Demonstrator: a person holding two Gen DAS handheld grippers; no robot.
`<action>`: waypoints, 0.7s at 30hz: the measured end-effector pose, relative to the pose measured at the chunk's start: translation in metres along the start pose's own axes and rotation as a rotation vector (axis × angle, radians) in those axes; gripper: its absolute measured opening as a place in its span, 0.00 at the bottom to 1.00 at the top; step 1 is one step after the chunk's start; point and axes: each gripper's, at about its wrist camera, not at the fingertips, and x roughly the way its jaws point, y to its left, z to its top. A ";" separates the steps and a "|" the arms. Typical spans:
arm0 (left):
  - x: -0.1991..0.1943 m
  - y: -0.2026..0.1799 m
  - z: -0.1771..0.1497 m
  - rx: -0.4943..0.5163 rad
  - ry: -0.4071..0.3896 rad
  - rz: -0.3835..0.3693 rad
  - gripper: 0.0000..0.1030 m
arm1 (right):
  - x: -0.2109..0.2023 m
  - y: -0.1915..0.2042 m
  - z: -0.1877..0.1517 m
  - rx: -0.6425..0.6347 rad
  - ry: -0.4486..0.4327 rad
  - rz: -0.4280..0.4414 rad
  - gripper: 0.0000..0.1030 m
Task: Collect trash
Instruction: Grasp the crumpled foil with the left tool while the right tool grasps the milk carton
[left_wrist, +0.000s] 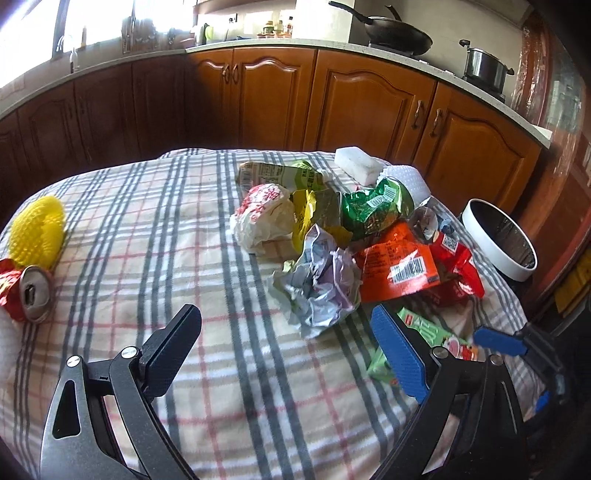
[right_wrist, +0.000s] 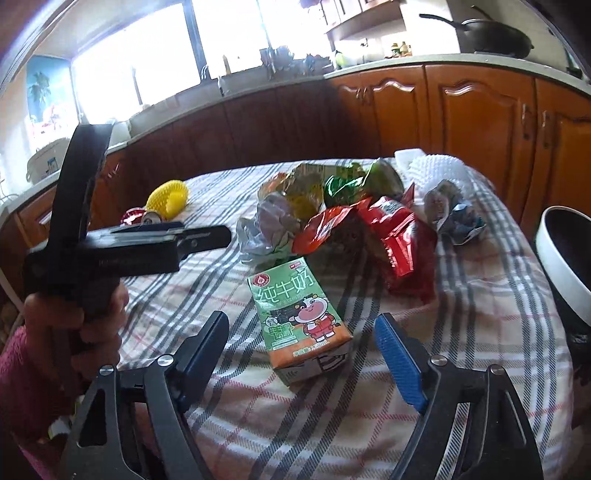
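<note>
Nearest the right gripper (right_wrist: 301, 354): small green-and-orange milk carton (right_wrist: 301, 325) with a cartoon cow, lying flat on the plaid-clothed table (right_wrist: 461, 332), framed by spread jaws, pads clear of both sides. Empty by the look of it, so probably light, fairly stiff along the folded edges, soft on the broad printed face. Best pinched across the narrow sides, near the middle. Left gripper (left_wrist: 284, 354) likewise released, holding nothing, aimed at crumpled pale paper wad (left_wrist: 319, 284); feather-light, springy, crushable anywhere. Beyond, glossy orange foil pouch (left_wrist: 397, 269) and red wrappers, likely slippery. White round bin (left_wrist: 495, 240) beside the table's far corner.
</note>
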 end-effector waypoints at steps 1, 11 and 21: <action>0.004 -0.002 0.003 0.004 0.004 -0.004 0.92 | 0.003 0.000 0.001 -0.004 0.013 0.002 0.77; 0.036 -0.022 0.014 0.063 0.058 -0.049 0.35 | 0.018 -0.006 -0.001 -0.002 0.057 0.020 0.55; 0.002 -0.028 0.000 0.063 0.020 -0.148 0.03 | -0.032 -0.025 -0.012 0.096 -0.021 -0.014 0.51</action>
